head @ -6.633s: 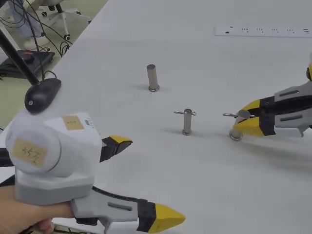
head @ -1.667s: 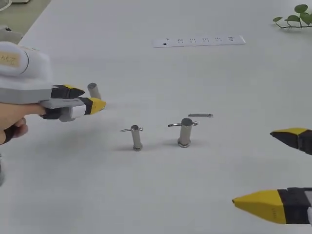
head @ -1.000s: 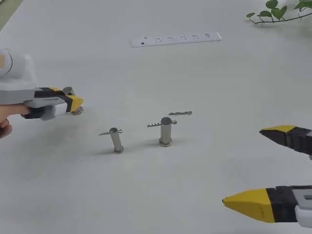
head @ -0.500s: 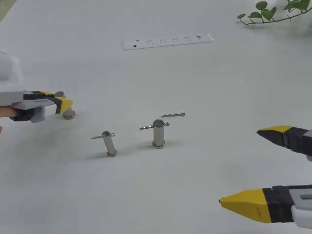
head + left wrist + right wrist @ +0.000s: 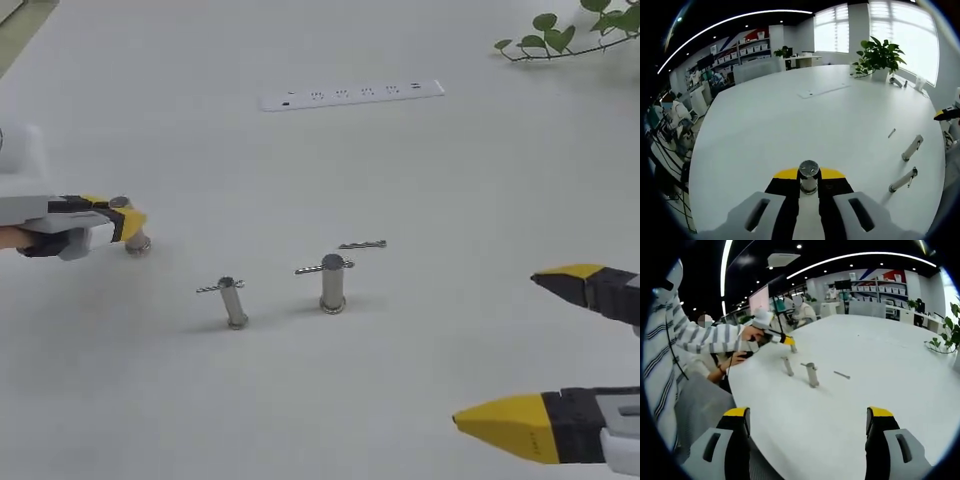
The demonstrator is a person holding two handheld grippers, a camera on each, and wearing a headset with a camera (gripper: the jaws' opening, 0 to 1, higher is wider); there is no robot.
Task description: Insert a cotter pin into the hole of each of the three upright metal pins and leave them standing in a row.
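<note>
Three metal pins stand on the white table [image 5: 420, 180]. My left gripper [image 5: 128, 222] at the far left is shut on the left pin [image 5: 809, 170], gripped near its head; its base [image 5: 138, 245] is at the tabletop. A cotter pin runs through the middle pin [image 5: 232, 301] and another through the right pin [image 5: 332, 284]. One loose cotter pin [image 5: 362, 244] lies just behind the right pin. My right gripper [image 5: 496, 350] hovers open at the lower right, well apart from the pins, with nothing between its jaws [image 5: 808, 412].
A white power strip [image 5: 350, 95] lies across the far side of the table. A trailing green plant [image 5: 570, 30] sits at the far right corner. A person in a striped sleeve [image 5: 695, 340] holds the left gripper.
The right gripper has left the right pin, which now carries a cotter pin, and stands open. The left gripper has reached the left pin and shut on it.
</note>
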